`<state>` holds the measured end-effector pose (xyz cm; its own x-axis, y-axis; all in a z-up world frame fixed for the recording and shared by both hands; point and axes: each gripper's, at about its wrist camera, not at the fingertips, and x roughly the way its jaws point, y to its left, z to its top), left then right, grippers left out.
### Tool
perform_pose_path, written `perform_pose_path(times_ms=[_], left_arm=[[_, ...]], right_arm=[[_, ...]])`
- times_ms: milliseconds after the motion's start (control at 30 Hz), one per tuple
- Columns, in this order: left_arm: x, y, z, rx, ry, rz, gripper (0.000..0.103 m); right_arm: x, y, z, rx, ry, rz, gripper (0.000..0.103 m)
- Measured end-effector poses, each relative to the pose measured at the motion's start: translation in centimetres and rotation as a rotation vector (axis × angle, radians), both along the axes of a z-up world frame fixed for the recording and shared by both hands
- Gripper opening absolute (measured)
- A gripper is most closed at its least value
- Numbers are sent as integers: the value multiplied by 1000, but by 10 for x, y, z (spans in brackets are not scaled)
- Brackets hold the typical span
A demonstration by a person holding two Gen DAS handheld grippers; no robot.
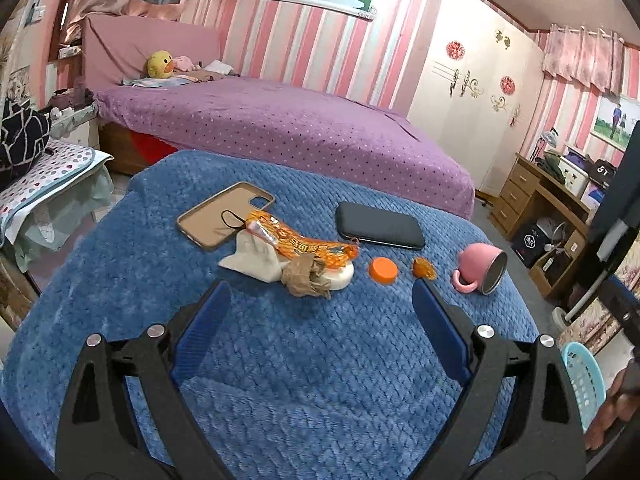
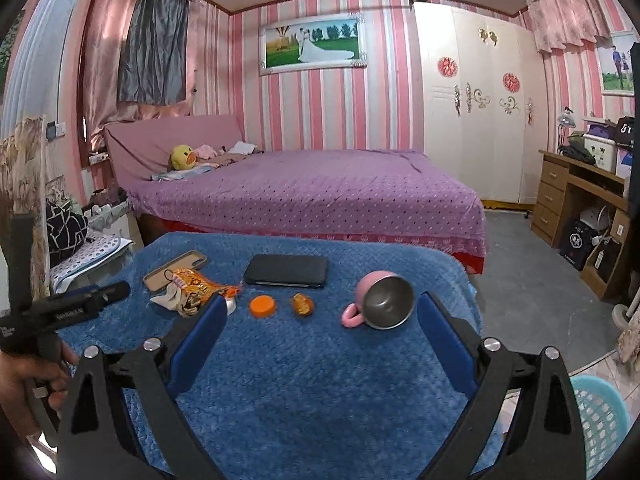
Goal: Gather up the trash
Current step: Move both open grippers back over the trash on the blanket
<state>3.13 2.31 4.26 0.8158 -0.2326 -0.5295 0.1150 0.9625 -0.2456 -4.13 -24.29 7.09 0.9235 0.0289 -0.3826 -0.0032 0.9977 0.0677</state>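
- The left hand-held gripper [image 1: 320, 292] is released: its blue-padded jaws stand wide apart above the blue blanket [image 1: 300, 380] that covers the bench, and they grasp nothing.
- The right hand-held gripper [image 2: 322, 308] is likewise released and empty, its jaws wide apart over the same blanket.
- Just ahead of the left hand-held gripper's left jaw lies the trash pile: an orange snack wrapper [image 1: 296, 240] draped over a white tissue [image 1: 252, 258], with a crumpled brown paper [image 1: 306, 278] nearest the jaw.
- Ahead, between the jaws of either hand-held gripper, an orange bottle cap [image 1: 383, 270] lies flat, with a small orange candy wrapper [image 1: 424, 267] just to its right, apart from it.
- A pink mug [image 2: 380, 300] lies on its side ahead of the right hand-held gripper's right jaw, its metal-lined mouth turned toward the camera.
- Beyond the trash lie a black phone [image 1: 380, 230] and, to the left of it, an empty beige phone case [image 1: 224, 214], its near corner under the snack wrapper.
- A light-blue perforated basket [image 2: 600, 420] stands low to the right of the right hand-held gripper, off the bench.
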Motion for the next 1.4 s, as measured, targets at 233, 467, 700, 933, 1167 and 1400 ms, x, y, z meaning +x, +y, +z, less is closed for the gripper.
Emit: perform_pose_path(times_ms=[233,467,700,933,1167,1400], left_arm=[[8,17,-2,-35,10,32,89],[14,15,-4,5,2,37,89],[30,18,-27,51,65,61,89],[42,21,-42,52,111,64,89],[71,34,-59,104,162,120,89],[89,12,-64,94,149,30,89]], right_arm=[[23,22,19,-30,-5,23,94],[43,38,21,-66,-26,56,95],[65,39,-27,-97,96,74,95],[78,30,-34,-27,113,60,95],[114,34,-48,23,140,73,95],[138,51,-61,17,155,99,95]])
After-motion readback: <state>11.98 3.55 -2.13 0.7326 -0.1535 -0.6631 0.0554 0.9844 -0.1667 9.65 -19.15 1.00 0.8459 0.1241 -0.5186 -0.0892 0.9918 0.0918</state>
